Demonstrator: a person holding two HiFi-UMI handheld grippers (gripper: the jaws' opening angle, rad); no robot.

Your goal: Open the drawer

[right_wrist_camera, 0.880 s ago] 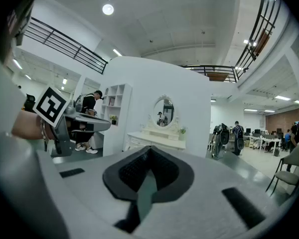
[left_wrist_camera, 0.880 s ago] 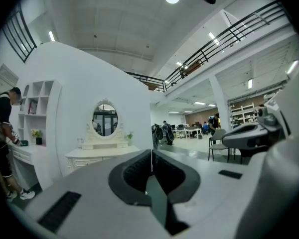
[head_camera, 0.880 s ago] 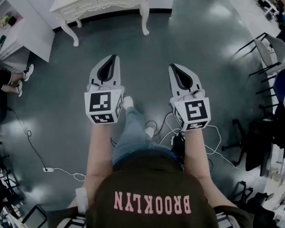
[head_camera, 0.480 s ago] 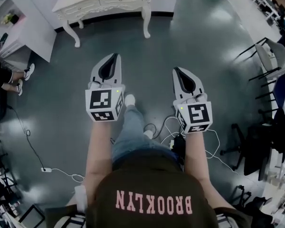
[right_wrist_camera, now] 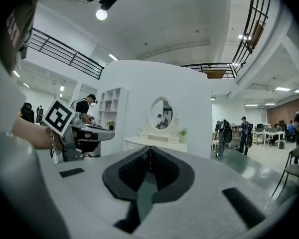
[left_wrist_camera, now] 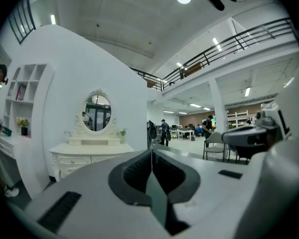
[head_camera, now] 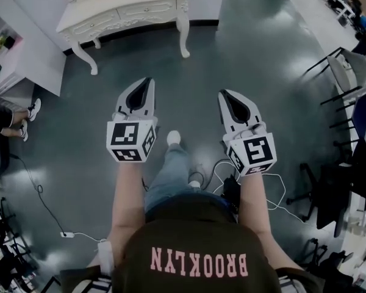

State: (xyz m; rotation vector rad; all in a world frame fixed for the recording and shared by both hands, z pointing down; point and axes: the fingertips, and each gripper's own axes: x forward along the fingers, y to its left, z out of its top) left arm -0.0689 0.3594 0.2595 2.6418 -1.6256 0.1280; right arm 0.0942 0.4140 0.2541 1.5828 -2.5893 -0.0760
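Note:
A cream dressing table (head_camera: 128, 5) with carved legs stands ahead by the white wall, well beyond both grippers. Two drawer fronts (head_camera: 147, 9) run along its front, both closed. My left gripper (head_camera: 149, 80) is shut and holds nothing; it points level toward the table. My right gripper (head_camera: 222, 93) is likewise shut and empty, beside the left one. In the left gripper view the jaws (left_wrist_camera: 151, 151) meet in a line and the table (left_wrist_camera: 89, 156) shows far off at the left. In the right gripper view the closed tip (right_wrist_camera: 150, 147) aims at the table (right_wrist_camera: 157, 142).
A white shelf unit (head_camera: 18, 47) stands left of the table, and a seated person's shoes (head_camera: 30, 110) show at the left edge. Cables (head_camera: 232, 170) lie on the grey floor by my feet. Chairs (head_camera: 348, 72) line the right side. An oval mirror (left_wrist_camera: 97, 112) tops the table.
The head view has shifted: the dressing table now lies further left in the picture. Both grippers sit slightly lower in the picture and stay shut. My foot has stepped forward.

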